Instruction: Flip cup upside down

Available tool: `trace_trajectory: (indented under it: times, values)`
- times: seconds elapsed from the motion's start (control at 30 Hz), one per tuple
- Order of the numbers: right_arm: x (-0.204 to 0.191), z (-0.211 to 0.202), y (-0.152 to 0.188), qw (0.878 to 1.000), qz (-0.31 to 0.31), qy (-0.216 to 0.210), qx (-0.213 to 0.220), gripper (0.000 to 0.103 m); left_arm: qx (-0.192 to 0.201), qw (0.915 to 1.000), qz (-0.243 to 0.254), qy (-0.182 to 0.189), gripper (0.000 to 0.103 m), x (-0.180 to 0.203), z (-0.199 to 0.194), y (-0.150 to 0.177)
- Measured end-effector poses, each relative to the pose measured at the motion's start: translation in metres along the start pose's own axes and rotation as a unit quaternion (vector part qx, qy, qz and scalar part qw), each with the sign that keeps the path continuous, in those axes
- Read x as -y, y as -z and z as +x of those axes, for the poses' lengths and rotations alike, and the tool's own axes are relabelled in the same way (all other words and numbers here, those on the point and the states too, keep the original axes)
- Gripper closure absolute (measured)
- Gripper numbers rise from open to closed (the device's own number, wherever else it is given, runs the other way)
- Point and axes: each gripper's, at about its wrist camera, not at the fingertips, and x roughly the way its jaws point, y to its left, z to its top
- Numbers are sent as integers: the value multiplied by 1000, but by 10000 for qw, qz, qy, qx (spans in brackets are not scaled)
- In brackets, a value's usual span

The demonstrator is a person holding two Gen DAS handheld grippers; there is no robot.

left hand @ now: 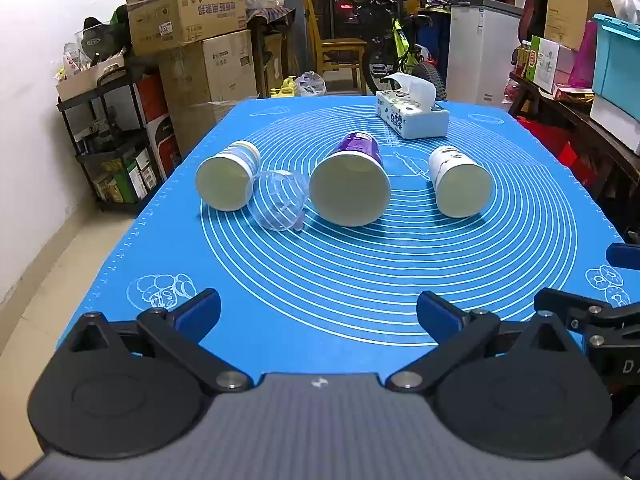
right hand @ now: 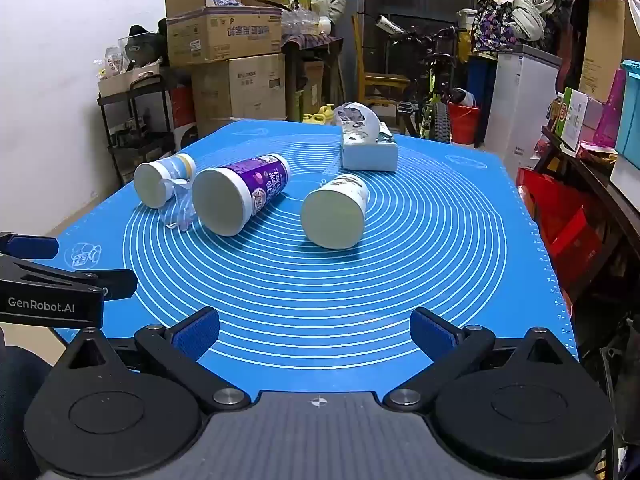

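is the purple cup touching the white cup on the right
Apart: the left wrist view shows bare blue mat between purple cup and white cup.

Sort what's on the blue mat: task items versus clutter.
Task items: pale-blue paper cup on its side; clear plastic cup on its side; purple paper cup on its side; white printed paper cup on its side.

Clutter: white tissue box; cardboard boxes; bicycle.

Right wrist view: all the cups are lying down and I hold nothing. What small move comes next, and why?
Probably ease the right hand-held gripper forward toward the white cup. It lies on its side on the blue mat, open mouth facing the camera, nearest this gripper's side and apart from the purple cup. The jaws stand wide open, holding nothing.
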Motion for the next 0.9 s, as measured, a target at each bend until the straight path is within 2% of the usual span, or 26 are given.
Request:
trace_trajectory:
  times: [0.5, 0.9]
  values:
    - [1, 1, -1, 10000, -36, 41, -23, 2, 1, 10000, 35, -31, 0, 8, 3, 6]
    - [1, 6, 0, 9999, -43, 70, -97, 2, -36, 10000, 79, 20, 0, 4, 1, -1]
